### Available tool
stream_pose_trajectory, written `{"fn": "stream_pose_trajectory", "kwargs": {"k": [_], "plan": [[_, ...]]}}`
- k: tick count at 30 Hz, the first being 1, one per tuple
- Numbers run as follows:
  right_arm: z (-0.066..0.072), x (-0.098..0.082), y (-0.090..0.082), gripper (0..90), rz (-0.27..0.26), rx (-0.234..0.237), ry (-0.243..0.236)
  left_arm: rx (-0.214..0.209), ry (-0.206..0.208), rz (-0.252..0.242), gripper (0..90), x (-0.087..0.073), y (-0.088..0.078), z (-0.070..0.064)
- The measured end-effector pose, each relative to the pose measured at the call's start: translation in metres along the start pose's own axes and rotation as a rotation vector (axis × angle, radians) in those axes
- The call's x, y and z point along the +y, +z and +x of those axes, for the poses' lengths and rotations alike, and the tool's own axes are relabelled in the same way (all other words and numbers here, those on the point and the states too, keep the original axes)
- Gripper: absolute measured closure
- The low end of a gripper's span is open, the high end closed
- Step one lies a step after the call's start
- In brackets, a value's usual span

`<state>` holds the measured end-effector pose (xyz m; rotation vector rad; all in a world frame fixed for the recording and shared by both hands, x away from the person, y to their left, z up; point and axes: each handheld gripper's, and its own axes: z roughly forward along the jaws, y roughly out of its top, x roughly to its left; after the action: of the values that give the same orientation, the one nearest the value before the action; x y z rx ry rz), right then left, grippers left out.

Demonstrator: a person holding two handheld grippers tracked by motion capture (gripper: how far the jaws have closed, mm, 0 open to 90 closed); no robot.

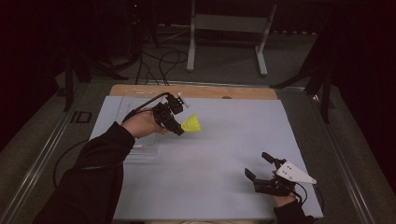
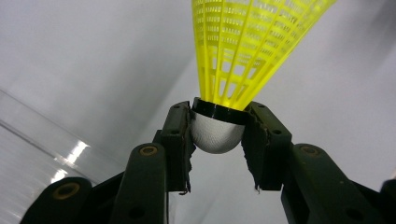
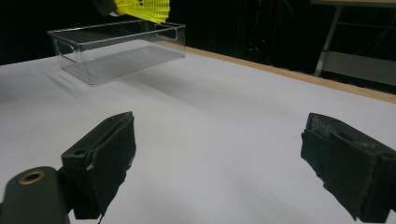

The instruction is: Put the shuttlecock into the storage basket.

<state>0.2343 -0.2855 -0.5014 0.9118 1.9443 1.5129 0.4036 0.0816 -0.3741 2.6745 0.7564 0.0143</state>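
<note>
A yellow plastic shuttlecock [image 1: 192,124] with a white cork and black band hangs above the table, held by its cork in my left gripper [image 1: 178,129]. In the left gripper view both pads press on the cork [image 2: 215,134] and the yellow skirt [image 2: 247,46] fans upward. The shuttlecock is at the right edge of a clear plastic box [image 1: 140,126]. In the right gripper view the skirt [image 3: 142,9] shows above that box [image 3: 116,49]. My right gripper [image 1: 259,167] rests low at the table's front right, open, with nothing between its jaws.
The table carries a pale sheet [image 1: 224,149] with a wooden strip [image 1: 196,91] along its far edge. A white frame stand [image 1: 226,32] and cables [image 1: 159,65] lie on the floor beyond. Dark surroundings close in on both sides.
</note>
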Motion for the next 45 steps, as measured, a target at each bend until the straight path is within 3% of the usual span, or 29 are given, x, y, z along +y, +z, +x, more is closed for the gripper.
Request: {"fn": "stream_pose_trajectory", "kwargs": {"k": [21,34,45], "plan": [[0.0,0.0,0.0,10.1,0.002,-0.003,-0.003,0.06,-0.065,-0.042,63.9,-0.031,-0.041,0.015],[0.0,0.0,0.0,10.1,0.003,-0.003,-0.007,0.075,-0.105,-0.045,63.9,-0.052,-0.048,0.026],[0.001,0.0,0.001,10.1,0.006,-0.004,-0.008,0.103,-0.173,-0.056,63.9,-0.081,-0.06,0.039]]}}
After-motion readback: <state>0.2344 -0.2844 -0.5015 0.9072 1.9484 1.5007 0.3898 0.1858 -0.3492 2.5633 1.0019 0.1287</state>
